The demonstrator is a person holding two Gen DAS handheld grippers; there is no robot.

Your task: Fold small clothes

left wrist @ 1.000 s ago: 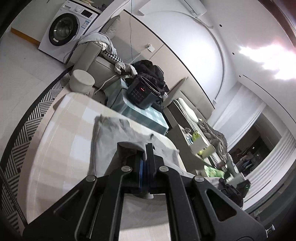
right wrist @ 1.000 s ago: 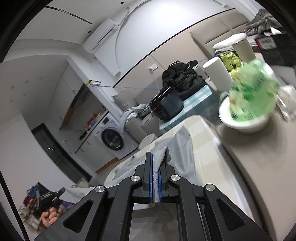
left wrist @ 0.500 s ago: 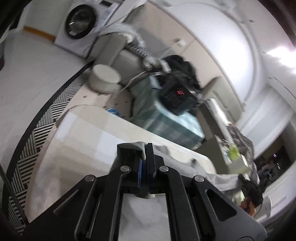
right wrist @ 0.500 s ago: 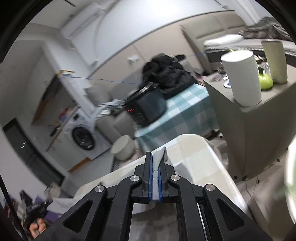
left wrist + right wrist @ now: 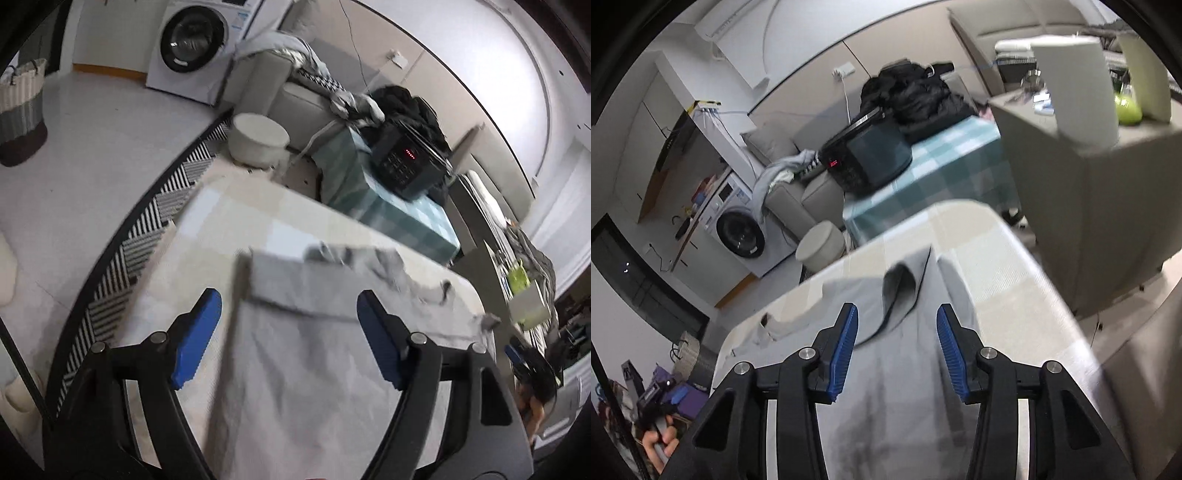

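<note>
A small grey garment lies flat on the cream checked table, with a folded edge across its far side. My left gripper is open above it, blue pads spread to either side, holding nothing. In the right wrist view the same grey garment lies under my right gripper, which is open and empty. A curled-up fold of the cloth stands just beyond the right fingertips.
A teal checked table with a black cooker stands beyond the far table edge. A round cream stool, a sofa and a washing machine stand behind. A grey cabinet with paper rolls stands at right.
Both grippers were shut on the garment's edge and held it up. They have now opened and let go, and the garment lies flat on the table.
</note>
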